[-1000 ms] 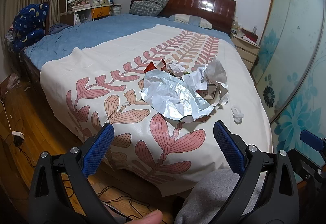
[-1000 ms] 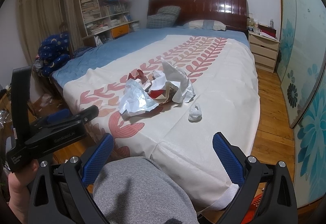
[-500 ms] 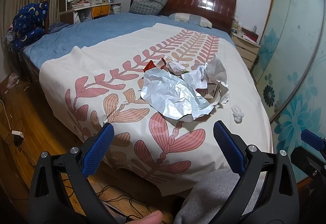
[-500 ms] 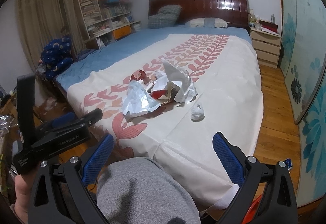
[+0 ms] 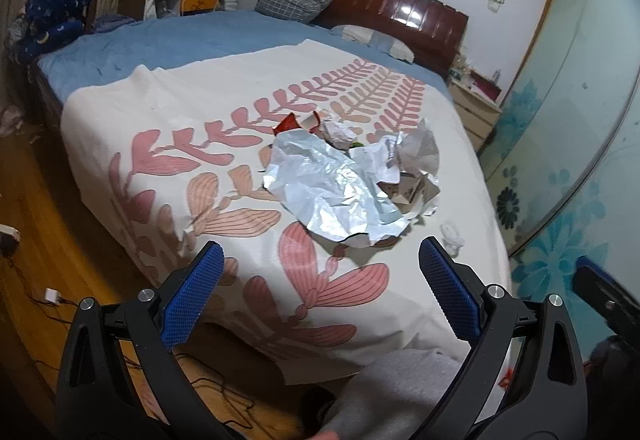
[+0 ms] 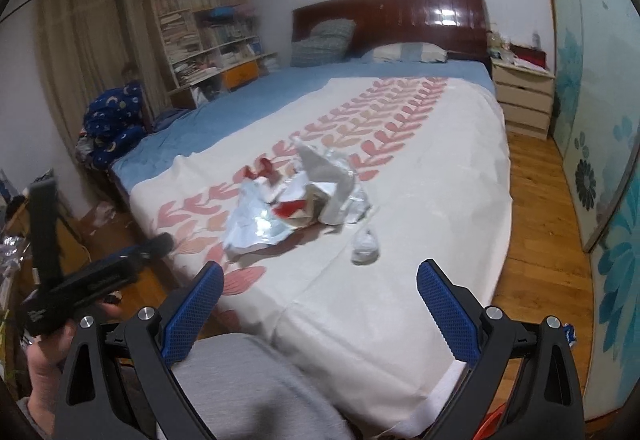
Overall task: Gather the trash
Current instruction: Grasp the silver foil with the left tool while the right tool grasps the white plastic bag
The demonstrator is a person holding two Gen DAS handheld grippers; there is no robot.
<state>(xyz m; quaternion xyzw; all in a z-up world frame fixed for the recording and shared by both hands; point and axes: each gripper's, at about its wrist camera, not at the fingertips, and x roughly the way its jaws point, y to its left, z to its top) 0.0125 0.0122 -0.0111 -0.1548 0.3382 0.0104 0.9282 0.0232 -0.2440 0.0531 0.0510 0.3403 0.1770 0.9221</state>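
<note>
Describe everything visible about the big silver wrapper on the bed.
The silver wrapper is a large, crumpled sheet, shiny like foil or metallised plastic, catching glare. It lies spread loosely on the leaf-patterned cover, at the near side of the trash pile, overlapping white paper and red scraps. Its near edge curls up. Neither gripper touches it; both are open, short of the bed.

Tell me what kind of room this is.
A lived-in bedroom, most likely: a large bed with a dark wooden headboard and pillows, a nightstand beside it, and a crowded bookshelf along the wall.
</note>
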